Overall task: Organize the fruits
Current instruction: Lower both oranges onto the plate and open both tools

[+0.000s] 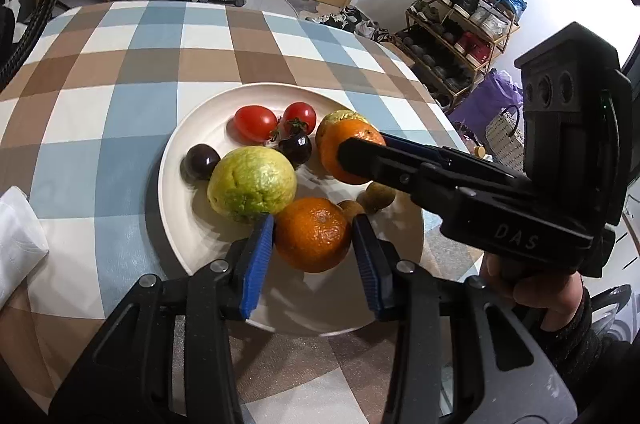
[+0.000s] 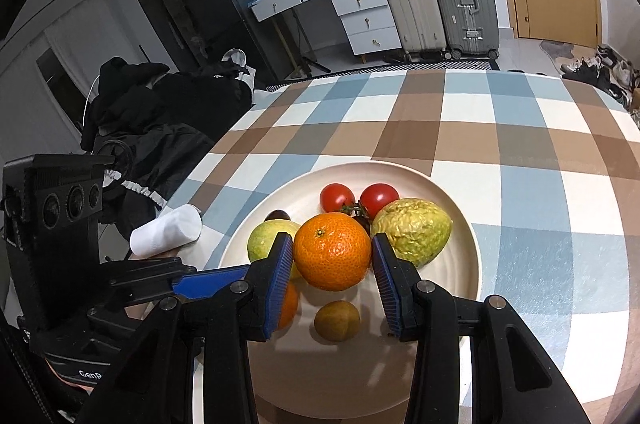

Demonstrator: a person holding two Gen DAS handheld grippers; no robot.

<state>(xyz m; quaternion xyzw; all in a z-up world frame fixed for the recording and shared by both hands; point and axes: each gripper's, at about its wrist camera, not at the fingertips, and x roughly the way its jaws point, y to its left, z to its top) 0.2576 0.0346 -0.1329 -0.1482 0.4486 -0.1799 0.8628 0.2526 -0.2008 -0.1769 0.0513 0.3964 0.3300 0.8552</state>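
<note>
A cream plate (image 1: 188,144) (image 2: 464,244) on the checked tablecloth holds the fruit. My left gripper (image 1: 313,224) is shut on an orange (image 1: 312,236) at the plate's near side. From the right, my right gripper (image 1: 354,156) (image 2: 333,242) is shut on a second orange (image 1: 340,148) (image 2: 332,252) above the plate's middle. On the plate lie two green guavas (image 1: 252,182) (image 2: 414,230), two red tomatoes (image 1: 256,122) (image 2: 338,198), two dark plums (image 1: 202,162) and small brown fruits (image 1: 378,196) (image 2: 337,320). The second guava is half hidden behind the right orange in the left wrist view.
A white paper roll (image 1: 16,236) (image 2: 166,230) lies on the table left of the plate, near the edge. Bare tablecloth (image 2: 500,128) stretches beyond the plate. Suitcases (image 2: 460,0), drawers and a shoe rack (image 1: 460,24) stand off the table.
</note>
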